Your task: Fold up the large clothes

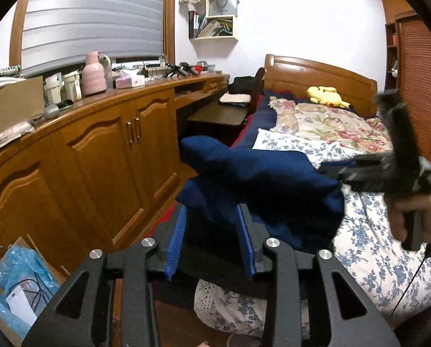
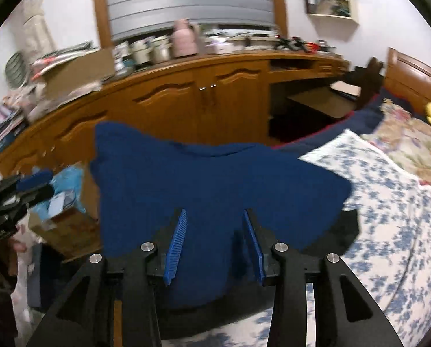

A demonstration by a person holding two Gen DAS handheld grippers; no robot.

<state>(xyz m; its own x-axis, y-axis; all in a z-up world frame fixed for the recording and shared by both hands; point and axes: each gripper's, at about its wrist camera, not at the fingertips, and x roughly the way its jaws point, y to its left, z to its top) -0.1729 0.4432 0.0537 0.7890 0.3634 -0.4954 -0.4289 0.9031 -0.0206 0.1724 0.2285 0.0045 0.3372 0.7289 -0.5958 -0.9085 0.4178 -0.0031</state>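
The left gripper [image 1: 211, 217] points forward and downward toward the near edge of the bed [image 1: 383, 248]. Its two blue pads [image 1: 178, 237] stand apart, with dark blue cloth lying in the gap; neither pad presses on that cloth. The right gripper [image 2: 215, 222] takes a similar downward pitch. Its pads [image 2: 177, 243] are likewise parted, with the cloth between them but not clamped.

The task item, a dark blue garment [image 2: 215, 179], lies bunched on the near corner of the bed, on the blue-flowered white sheet [image 1: 371, 260]. In the left wrist view part of the garment overhangs the bed's side facing the wooden cabinets [image 1: 99, 156].

In the left wrist view the right gripper [image 1: 388, 170] appears to the right of the garment, above the bed, held by a hand [image 1: 412, 217] wrapped around its handle. In the right wrist view the left gripper [image 2: 27, 186] appears at the left edge, beyond the bed's side.

Limits of view:
- The right wrist picture is motion-blurred; items on the cabinet top cannot be identified reliably.
- The garment's lower portion is hidden behind both gripper bodies, so its type and fold state cannot be determined.
- A black fabric patch [image 2: 345, 231] shows beside the garment on the bed; whether it is part of the garment cannot be determined.
- The holding hand is cut off at the frame edge.

Further along the bed lie a floral quilt [image 1: 331, 121] and a yellow plush toy [image 1: 325, 94] near the headboard [image 1: 316, 72].
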